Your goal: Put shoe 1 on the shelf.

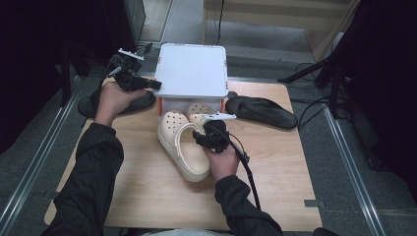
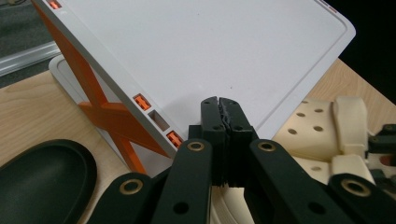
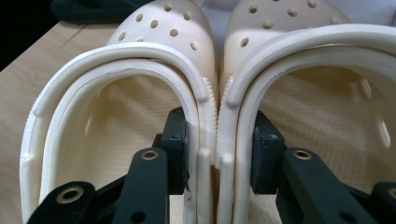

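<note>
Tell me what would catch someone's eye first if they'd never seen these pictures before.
Probably the pair of cream clogs at the middle of the wooden table, their inner walls pinched together by the right tongs. Behind them stands a white rack with orange braces, where the left tongs rest shut on its top near the left edge. A black sandal lies on each side of it.

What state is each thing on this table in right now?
Left gripper: jaws shut, empty, resting against the rack's top.
Right gripper: clamped on the clogs' two inner walls, pinching the pair together.
Cream clogs: side by side, toes under the rack, heel straps forward.
White shoe rack: standing, top shelf bare.
Left black slipper: flat on the table, beside the rack.
Right black slipper: flat, untouched.
</note>
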